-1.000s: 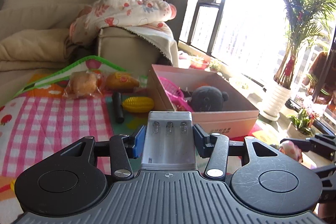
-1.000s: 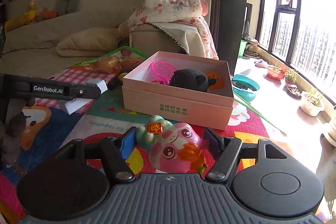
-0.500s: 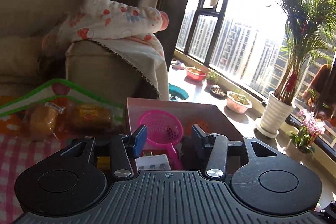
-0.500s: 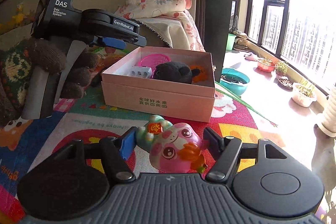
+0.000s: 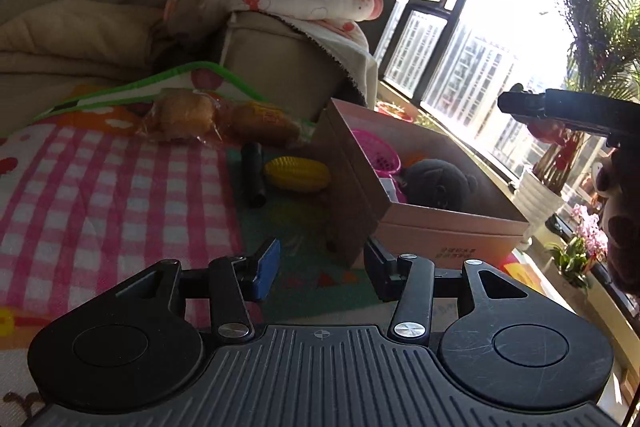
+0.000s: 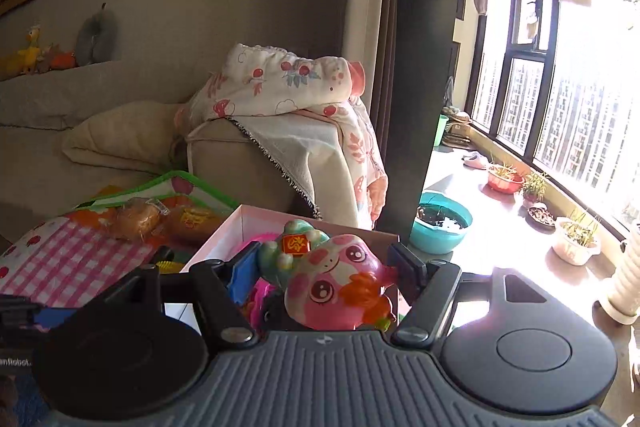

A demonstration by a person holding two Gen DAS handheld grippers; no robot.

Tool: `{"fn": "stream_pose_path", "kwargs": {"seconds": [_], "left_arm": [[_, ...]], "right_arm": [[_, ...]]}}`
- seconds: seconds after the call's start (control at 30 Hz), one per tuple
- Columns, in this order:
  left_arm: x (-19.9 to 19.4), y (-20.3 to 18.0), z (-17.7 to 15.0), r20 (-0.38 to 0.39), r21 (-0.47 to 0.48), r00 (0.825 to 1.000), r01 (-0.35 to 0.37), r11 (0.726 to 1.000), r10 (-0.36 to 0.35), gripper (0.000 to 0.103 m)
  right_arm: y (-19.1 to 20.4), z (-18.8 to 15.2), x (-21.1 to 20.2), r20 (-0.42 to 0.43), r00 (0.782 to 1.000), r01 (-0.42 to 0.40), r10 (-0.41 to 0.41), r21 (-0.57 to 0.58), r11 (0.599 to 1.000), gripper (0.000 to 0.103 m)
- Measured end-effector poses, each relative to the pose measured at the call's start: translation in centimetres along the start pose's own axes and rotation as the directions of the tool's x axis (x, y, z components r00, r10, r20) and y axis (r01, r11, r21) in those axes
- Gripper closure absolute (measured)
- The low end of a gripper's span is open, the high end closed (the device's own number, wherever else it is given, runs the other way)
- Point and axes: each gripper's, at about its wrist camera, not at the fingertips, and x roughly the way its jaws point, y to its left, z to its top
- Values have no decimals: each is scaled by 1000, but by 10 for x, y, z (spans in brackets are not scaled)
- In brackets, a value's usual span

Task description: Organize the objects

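Observation:
My right gripper is shut on a pink and green plastic animal toy, held up over the near edge of the pink cardboard box. My left gripper is open with nothing between its fingers, low over the play mat just short of the box's corner. Inside the box lie a black plush toy, a pink sieve and a small white piece beside them. On the mat, left of the box, are a yellow toy corn and a black cylinder.
Two wrapped bread rolls lie at the mat's far edge against the sofa, which has a flowered blanket on its arm. Right of the box are a teal basin, several plant pots and the window.
The white battery case left my left gripper and lies in the box; that gripper went over the box, then drew back and down. My right gripper rose and carried the toy to the box.

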Motion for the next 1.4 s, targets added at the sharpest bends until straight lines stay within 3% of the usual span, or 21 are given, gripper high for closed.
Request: {"fn": "stream_pose_path", "kwargs": {"seconds": [0.1,0.23,0.3,0.5,0.77,0.87,0.93,1.03,1.13,1.33,1.4], "left_arm": [[-2,7,-2,-12,27,999,-33,999,33,52],[-5,18,-5,-7,39,998,-55,998,56,52],[-1,22,-4,-13,22,998,-56,998,57,52],[11,16,4,-3,34,998,-58,998,58,52],[28,19,40,76,44,989,-127,991,123,52],[39,15,59,80,99,993,-90,991,82,52],[50,11,72,65,156,997,-62,986,52,51],[70,8,95,83,201,993,-98,975,82,51],[101,12,124,44,217,997,-74,973,66,51],[185,17,166,-25,205,987,-150,967,159,52],[214,17,170,-65,221,973,-201,954,220,52]], "right_arm": [[-7,28,31,-17,999,33,-32,38,999,17],[-11,24,26,-14,1000,18,-17,66,998,12],[-7,11,16,-8,1000,29,-29,40,999,4],[9,-49,-12,-75,997,11,-14,-39,999,2],[13,-108,-15,-178,983,-44,48,24,999,0],[16,-124,-15,-172,982,-69,78,55,996,0],[16,-129,-14,-169,980,-90,104,87,992,0],[12,-134,-12,-168,977,-106,129,140,984,0],[8,-136,-10,-168,976,-109,138,171,979,0],[2,-138,-7,-173,976,-94,133,216,972,0],[-2,-139,-8,-164,978,-90,132,239,967,0]]}}
